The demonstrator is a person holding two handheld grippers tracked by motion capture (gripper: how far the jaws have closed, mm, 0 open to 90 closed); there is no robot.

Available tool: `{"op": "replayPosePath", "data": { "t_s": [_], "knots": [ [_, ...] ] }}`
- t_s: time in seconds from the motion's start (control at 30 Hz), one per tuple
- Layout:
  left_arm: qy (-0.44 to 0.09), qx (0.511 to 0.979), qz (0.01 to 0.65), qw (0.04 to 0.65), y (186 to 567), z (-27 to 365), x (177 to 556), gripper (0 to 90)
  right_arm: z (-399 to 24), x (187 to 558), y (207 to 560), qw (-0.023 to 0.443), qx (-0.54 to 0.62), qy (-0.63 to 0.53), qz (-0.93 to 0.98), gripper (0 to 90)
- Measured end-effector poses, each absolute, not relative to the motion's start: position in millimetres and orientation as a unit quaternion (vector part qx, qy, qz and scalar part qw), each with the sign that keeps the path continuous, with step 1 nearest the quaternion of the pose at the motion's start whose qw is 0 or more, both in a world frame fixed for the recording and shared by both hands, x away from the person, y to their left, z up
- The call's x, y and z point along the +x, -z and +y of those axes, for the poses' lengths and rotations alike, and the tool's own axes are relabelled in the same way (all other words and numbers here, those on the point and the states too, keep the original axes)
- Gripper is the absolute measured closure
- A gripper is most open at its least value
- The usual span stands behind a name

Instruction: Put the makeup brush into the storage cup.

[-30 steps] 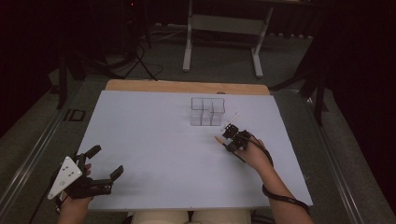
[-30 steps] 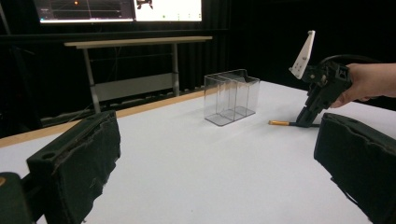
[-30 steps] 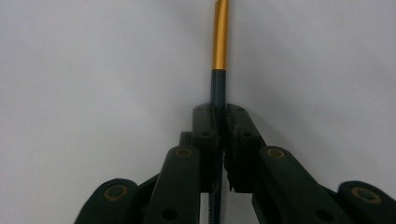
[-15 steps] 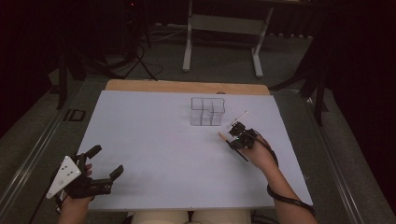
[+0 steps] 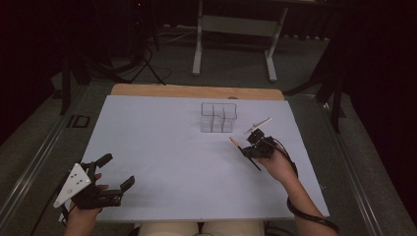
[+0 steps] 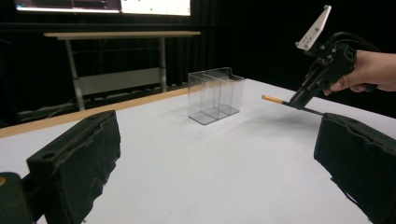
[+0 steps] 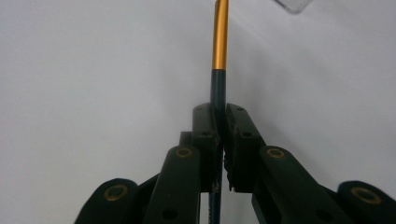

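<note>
Right tongs [image 5: 247, 148] clamp the pencil [image 7: 219, 56] (gold end forward); left tongs [image 5: 118, 171] gape empty

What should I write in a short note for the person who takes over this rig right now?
Right gripper: jaws shut on a thin dark stick with an orange end, held above the table, orange end pointing left of the clear divided box.
Left gripper: jaws open, holding nothing, at the near left edge.
Done: stick is picked up.
Left: the stick is not yet in the box, probably its destination; its compartments look empty.
</note>
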State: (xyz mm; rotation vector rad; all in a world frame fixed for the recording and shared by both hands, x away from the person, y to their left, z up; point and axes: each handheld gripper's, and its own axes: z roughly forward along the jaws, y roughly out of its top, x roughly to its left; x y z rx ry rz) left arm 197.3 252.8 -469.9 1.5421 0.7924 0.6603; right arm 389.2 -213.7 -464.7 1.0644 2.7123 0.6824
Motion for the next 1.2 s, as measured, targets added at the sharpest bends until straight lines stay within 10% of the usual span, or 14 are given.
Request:
{"op": "replayPosePath", "data": {
  "t_s": [1.2],
  "knots": [
    [-0.126, 0.706, 0.267, 0.644, 424.5, 158.6, 251.0, 1.6, -218.3, 333.6, 431.9, 0.089, 0.292, -0.394, 0.867, 83.6]
  ]
}}
